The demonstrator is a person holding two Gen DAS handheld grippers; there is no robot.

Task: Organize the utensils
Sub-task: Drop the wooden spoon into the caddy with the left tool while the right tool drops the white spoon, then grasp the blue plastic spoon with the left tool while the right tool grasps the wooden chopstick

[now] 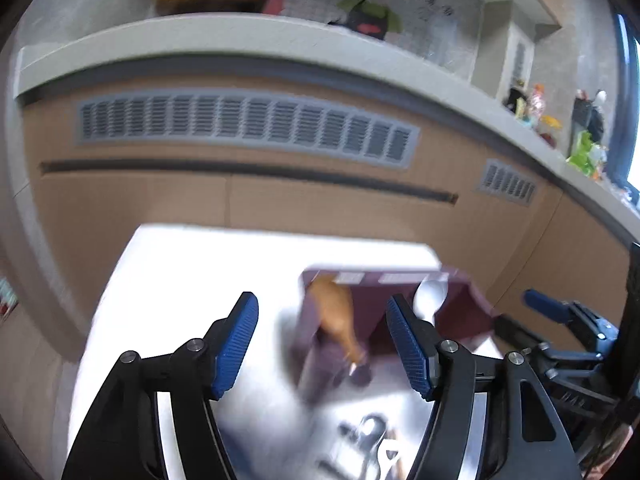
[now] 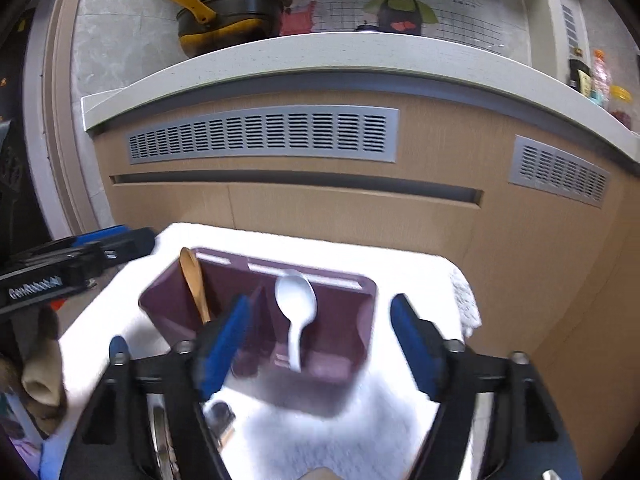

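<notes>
**Inspector:** Left gripper (image 1: 322,344) first: blue pads spread apart, nothing pinched between them. It hangs over the white cloth (image 1: 192,264), with the purple utensil holder (image 1: 460,312) ahead and slightly to its right. That view is blurred.

**Clerk:** And the right gripper (image 2: 318,346)?

**Inspector:** Jaws likewise spread wide, nothing gripped. The utensil holder (image 2: 344,320) sits just beyond and between its fingers; no contact visible.

**Clerk:** Contents of the holder?

**Inspector:** Two compartments, split by a divider. A wooden spoon (image 2: 194,284) stands tilted in the left compartment, bowl up, leaning toward the back corner. A white spoon (image 2: 296,304) stands in the right one, bowl up, handle down.

**Clerk:** Anything loose?

**Inspector:** Some metal utensils (image 1: 372,440) lie on the cloth near the left gripper; blur prevents telling which kind.

**Clerk:** Surroundings?

**Inspector:** A wooden cabinet front with a grey vent (image 2: 264,134) behind, a pale countertop (image 2: 320,52) above, a black-and-yellow pan (image 2: 224,20) on it.
</notes>
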